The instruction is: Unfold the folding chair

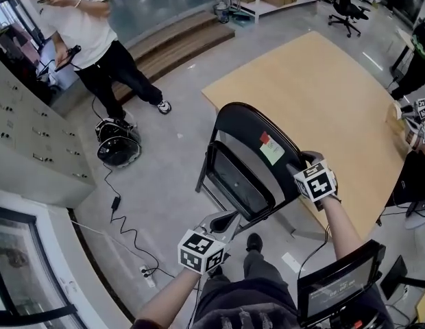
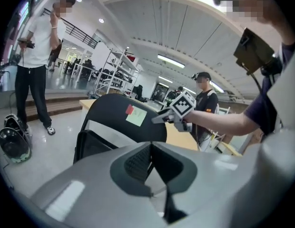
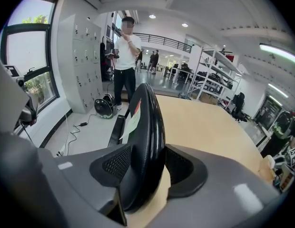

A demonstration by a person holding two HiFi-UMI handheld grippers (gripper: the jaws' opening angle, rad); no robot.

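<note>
A black folding chair [image 1: 245, 134] stands folded on the floor against the corner of a wooden table [image 1: 322, 108]. Its backrest carries a green and red sticker [image 1: 271, 149]. My right gripper [image 1: 303, 160] sits at the top right of the backrest, and in the right gripper view [image 3: 146, 175] the backrest's rim [image 3: 148, 127] lies between both pads, gripped. My left gripper [image 1: 228, 221] is shut and empty, low by the chair's near side, just below the seat [image 1: 233, 180]. Its view looks up at the backrest [image 2: 119, 110] and the right gripper [image 2: 157, 119].
A person in a white shirt [image 1: 89, 33] stands at the back left beside grey lockers [image 1: 34, 142]. A black round object [image 1: 118, 142] and a cable [image 1: 123, 225] lie on the floor at the left. Another person [image 1: 419, 60] is at the table's right edge.
</note>
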